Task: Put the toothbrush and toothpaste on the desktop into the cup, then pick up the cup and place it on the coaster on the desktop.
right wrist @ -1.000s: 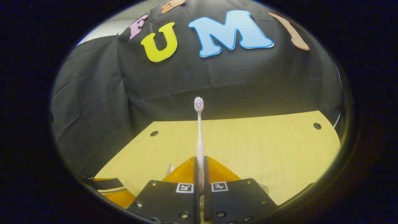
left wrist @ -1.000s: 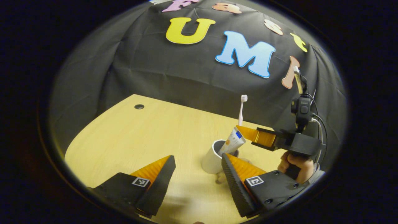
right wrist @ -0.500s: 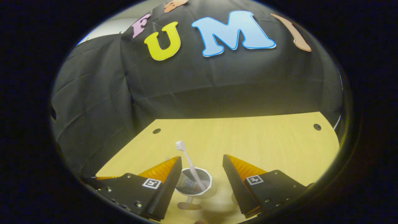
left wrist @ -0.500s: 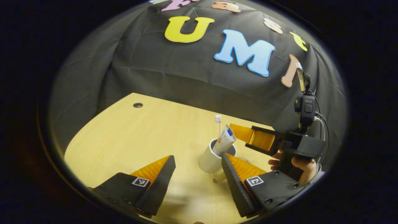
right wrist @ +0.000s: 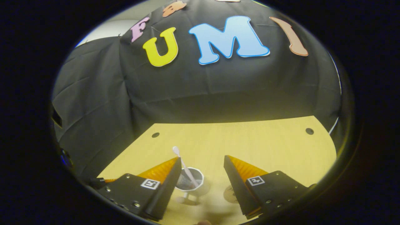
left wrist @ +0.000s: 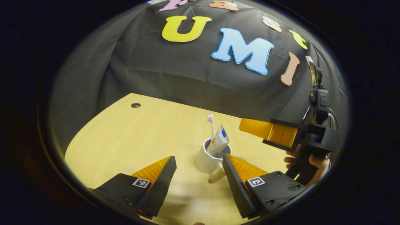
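A white cup (left wrist: pixel 204 159) stands on the wooden desktop (left wrist: pixel 131 137) with the toothbrush (left wrist: pixel 212 125) and the toothpaste tube (left wrist: pixel 218 141) upright inside it. My left gripper (left wrist: pixel 197 156) is open just in front of the cup, and its right finger hides part of the cup's base. In the left gripper view my right gripper (left wrist: pixel 265 131) hovers to the right of the cup and higher, held by a hand (left wrist: pixel 309 162). In the right gripper view my right gripper (right wrist: pixel 202 157) is open above the cup (right wrist: pixel 191 184), with the toothbrush (right wrist: pixel 182 164) leaning beside its left finger. A round tan coaster (right wrist: pixel 230 193) lies right of the cup, half hidden.
A short tan piece (left wrist: pixel 216 175) sticks out sideways from the cup's foot. Small dark holes (right wrist: pixel 309 131) mark the desktop's far corners. The black cloth wall closes the back edge. Bare wood stretches left of the cup (left wrist: pixel 118 147).
My right gripper opened and let go of the toothbrush, which dropped into the cup beside the toothpaste. The right gripper then drew back to the right. My left gripper stayed nearly still.
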`<act>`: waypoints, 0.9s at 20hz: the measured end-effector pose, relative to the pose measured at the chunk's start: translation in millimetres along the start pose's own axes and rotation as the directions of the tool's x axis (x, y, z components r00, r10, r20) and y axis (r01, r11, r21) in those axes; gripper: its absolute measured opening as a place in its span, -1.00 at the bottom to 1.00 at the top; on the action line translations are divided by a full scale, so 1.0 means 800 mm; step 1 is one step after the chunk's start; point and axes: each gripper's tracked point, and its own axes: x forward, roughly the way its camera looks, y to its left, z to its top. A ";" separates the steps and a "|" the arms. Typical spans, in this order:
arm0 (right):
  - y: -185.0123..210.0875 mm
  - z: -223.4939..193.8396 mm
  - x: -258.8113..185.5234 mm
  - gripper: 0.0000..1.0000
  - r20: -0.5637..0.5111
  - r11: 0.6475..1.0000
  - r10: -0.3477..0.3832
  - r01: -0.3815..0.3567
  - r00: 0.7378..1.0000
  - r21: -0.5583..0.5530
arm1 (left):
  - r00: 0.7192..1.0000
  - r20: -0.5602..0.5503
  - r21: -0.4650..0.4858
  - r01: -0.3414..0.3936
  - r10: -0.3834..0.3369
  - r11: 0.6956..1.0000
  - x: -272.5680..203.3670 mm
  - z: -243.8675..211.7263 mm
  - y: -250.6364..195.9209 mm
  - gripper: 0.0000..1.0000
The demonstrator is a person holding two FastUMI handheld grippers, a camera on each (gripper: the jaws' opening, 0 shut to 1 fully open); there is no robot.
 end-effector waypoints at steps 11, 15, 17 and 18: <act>-0.058 0.010 -0.084 0.80 0.020 0.994 -0.103 0.104 0.994 -0.030 | 0.989 -0.135 0.015 0.059 -0.056 0.998 0.023 -0.030 -0.054 0.93; -0.068 -0.005 -0.111 0.79 0.002 0.993 -0.117 0.117 0.993 -0.005 | 0.973 -0.224 0.036 0.057 -0.048 0.998 0.048 -0.047 -0.063 0.93; -0.076 -0.014 -0.124 0.80 -0.011 0.992 -0.128 0.128 0.992 0.006 | 0.958 -0.284 0.019 0.050 -0.042 0.999 0.058 -0.056 -0.065 0.93; -0.082 -0.019 -0.130 0.80 -0.018 0.990 -0.137 0.138 0.990 0.008 | 0.950 -0.310 0.016 0.038 -0.031 0.999 0.065 -0.063 -0.063 0.93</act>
